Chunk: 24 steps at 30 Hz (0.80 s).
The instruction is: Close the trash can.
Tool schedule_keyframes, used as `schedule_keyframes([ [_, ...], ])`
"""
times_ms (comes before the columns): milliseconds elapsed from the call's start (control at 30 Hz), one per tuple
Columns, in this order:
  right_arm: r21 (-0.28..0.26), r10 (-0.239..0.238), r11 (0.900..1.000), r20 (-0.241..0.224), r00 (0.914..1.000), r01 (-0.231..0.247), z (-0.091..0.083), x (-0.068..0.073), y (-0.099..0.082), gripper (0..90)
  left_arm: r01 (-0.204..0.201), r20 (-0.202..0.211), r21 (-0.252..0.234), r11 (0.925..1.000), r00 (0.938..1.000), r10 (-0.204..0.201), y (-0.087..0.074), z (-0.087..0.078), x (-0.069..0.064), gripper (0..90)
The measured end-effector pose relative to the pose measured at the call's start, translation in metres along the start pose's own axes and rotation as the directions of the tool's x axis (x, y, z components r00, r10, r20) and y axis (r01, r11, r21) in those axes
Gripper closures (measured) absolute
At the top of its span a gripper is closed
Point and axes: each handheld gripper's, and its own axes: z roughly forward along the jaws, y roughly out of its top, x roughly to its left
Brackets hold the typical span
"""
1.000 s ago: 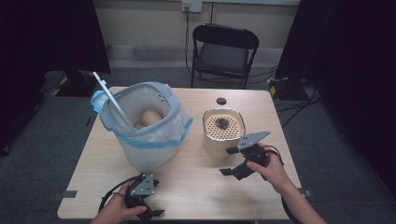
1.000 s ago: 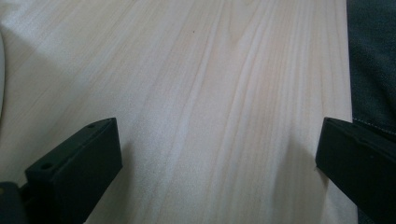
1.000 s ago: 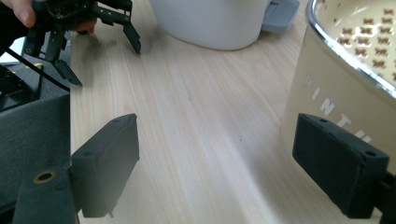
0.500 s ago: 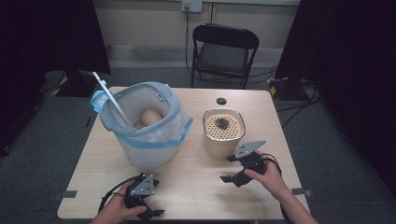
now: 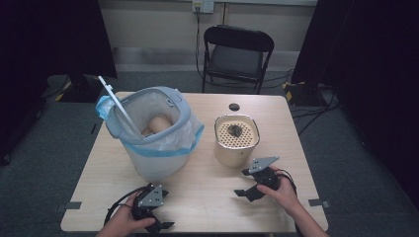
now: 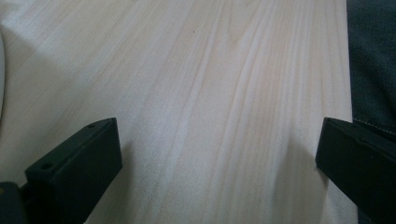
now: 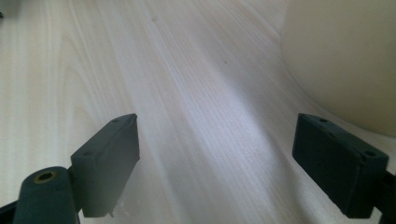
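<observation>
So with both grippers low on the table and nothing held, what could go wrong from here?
The right gripper sits with open jaws close beside the cream container; a careless sweep could shove it or jolt the dark lump on its perforated top. The lined bin looks top-heavy with a white stick jutting past its rim, so a reach over could snag it. The left gripper rests near the table's front edge, where its cable might catch.

The cream round container (image 5: 236,140) stands upright at the table's two o'clock, its perforated insert holding a small dark lump (image 5: 235,130) at centre.
</observation>
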Motion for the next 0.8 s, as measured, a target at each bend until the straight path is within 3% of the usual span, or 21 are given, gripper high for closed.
schedule_keyframes([
  [100, 0.017, -0.02, 0.9997, 0.03, 0.9993, 0.019, 0.005, -0.002, -0.008, 14.2, 0.0, 0.0, -0.002, 1.0, 1.0, 0.0, 0.0, 0.0, 0.0, 0.0],
  [267, -0.028, -0.042, 0.9987, 0.058, 0.9975, 0.043, 0.008, -0.003, -0.015, 13.1, -0.002, 0.0, 0.0, 1.0, 1.0, 0.002, 0.0, 0.0, 0.0, 0.0],
  [700, -0.027, -0.045, 0.9986, 0.055, 0.9975, 0.046, 0.008, -0.002, -0.016, 12.8, -0.004, 0.006, 0.002, 1.0, 1.0, 0.004, 0.0, -0.001, 0.001, 0.3],
  [800, -0.027, -0.045, 0.9985, 0.055, 0.9975, 0.046, 0.008, -0.002, -0.016, 12.8, 0.007, -0.005, 0.013, 0.9999, 1.0, -0.007, 0.001, -0.005, 0.003, 6.2],
])
